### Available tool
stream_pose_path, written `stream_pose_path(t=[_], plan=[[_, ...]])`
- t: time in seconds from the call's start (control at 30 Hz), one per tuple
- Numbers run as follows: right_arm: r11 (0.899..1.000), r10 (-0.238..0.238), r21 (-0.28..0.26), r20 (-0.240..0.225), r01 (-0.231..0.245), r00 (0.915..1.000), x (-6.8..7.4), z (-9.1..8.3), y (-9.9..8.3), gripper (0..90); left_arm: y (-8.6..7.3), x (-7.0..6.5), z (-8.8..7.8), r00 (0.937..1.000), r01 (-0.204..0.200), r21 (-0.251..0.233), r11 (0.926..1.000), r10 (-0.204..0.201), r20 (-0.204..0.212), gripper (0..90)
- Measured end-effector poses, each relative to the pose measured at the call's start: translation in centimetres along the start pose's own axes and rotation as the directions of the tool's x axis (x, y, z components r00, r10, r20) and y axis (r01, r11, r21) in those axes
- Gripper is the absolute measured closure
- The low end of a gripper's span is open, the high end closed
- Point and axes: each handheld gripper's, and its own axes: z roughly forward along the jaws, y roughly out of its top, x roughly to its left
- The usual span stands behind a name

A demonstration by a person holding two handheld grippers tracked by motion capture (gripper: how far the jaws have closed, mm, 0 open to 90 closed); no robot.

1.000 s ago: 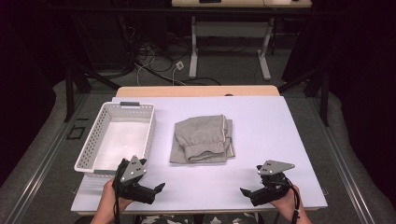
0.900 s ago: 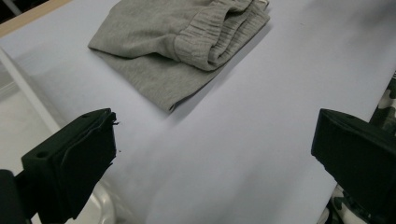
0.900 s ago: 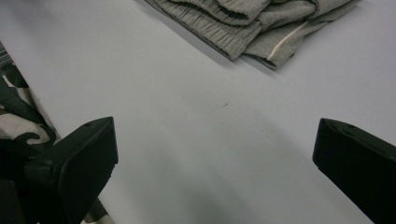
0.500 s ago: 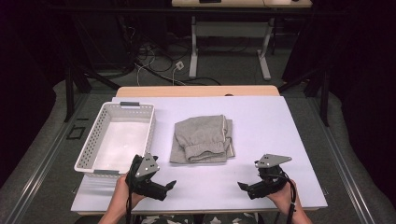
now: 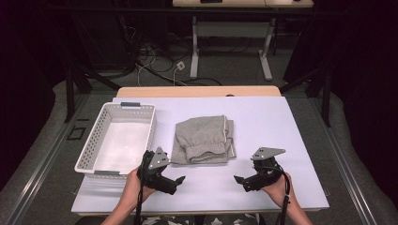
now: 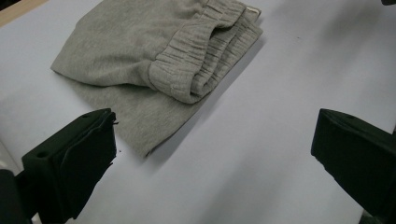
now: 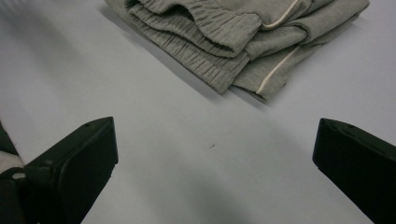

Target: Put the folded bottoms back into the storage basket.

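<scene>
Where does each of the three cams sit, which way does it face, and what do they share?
High view: fixed above the person's side, facing forward and down on the table; forearms, left gripper and right gripper enter from the bottom.
Left gripper view: rides the left gripper, looks between its spread black jaws at the folded grey garment.
Right gripper view: rides the right gripper, jaws likewise spread, facing the garment's layered edge.
Shared: all three show the garment on the white tabletop; the white basket appears in the high view.

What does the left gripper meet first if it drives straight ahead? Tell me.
Likely the near corner of the folded grey garment: the left gripper, fingers open, points over bare table towards it. Depth is uncertain.
</scene>
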Motion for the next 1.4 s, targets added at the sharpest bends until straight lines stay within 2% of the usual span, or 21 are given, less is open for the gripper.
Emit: stream_pose_path(t=[0.17, 0.3, 0.43, 0.73, 0.9, 1.03, 1.17, 1.4], plan=[[1.000, 0.023, 0.008, -0.004, -0.023, 0.9997, -0.3, 0.7, 0.5, 0.0, 0.6, 0.2, 1.0, 0.9999, 0.012, 0.013, 0.9998, -0.012, 0.004, 0.2], [1.000, 0.022, 0.017, -0.009, -0.022, 0.9997, -0.4, 1.4, 0.9, 0.0, 0.9, 0.4, 1.5, 0.9999, 0.014, 0.020, 0.9997, -0.014, 0.006, 0.1], [0.999, 0.032, 0.004, -0.020, -0.032, 0.9993, -0.6, 1.7, 1.3, 0.0, 1.0, 0.6, 2.0, 0.9997, 0.024, 0.023, 0.9994, -0.024, 0.006, 0.1], [0.999, 0.051, 0.016, -0.015, -0.051, 0.9986, -1.3, 2.7, 1.9, 0.0, 1.9, 1.0, 3.3, 0.9995, 0.032, 0.035, 0.9989, -0.032, 0.001, 0.1], [0.998, 0.065, 0.025, -0.013, -0.065, 0.9978, -1.6, 3.2, 2.3, 0.0, 2.2, 1.5, 3.9, 0.9987, 0.051, 0.046, 0.9976, -0.051, -0.004, 0.4], [0.996, 0.085, 0.031, -0.005, -0.085, 0.9963, -1.9, 3.7, 2.7, 0.0, 2.4, 2.3, 4.8, 0.9965, 0.083, 0.050, 0.9953, -0.083, -0.009, 0.5], [0.995, 0.098, 0.036, 0.002, -0.098, 0.9952, -2.1, 4.0, 3.0, 0.0, 2.6, 2.6, 5.2, 0.9957, 0.092, 0.058, 0.9940, -0.092, -0.010, 0.2], [0.992, 0.123, 0.045, -0.017, -0.122, 0.9923, -2.6, 5.4, 3.6, 0.0, 2.9, 3.4, 6.4, 0.9937, 0.111, 0.079, 0.9907, -0.110, -0.021, 0.2]])
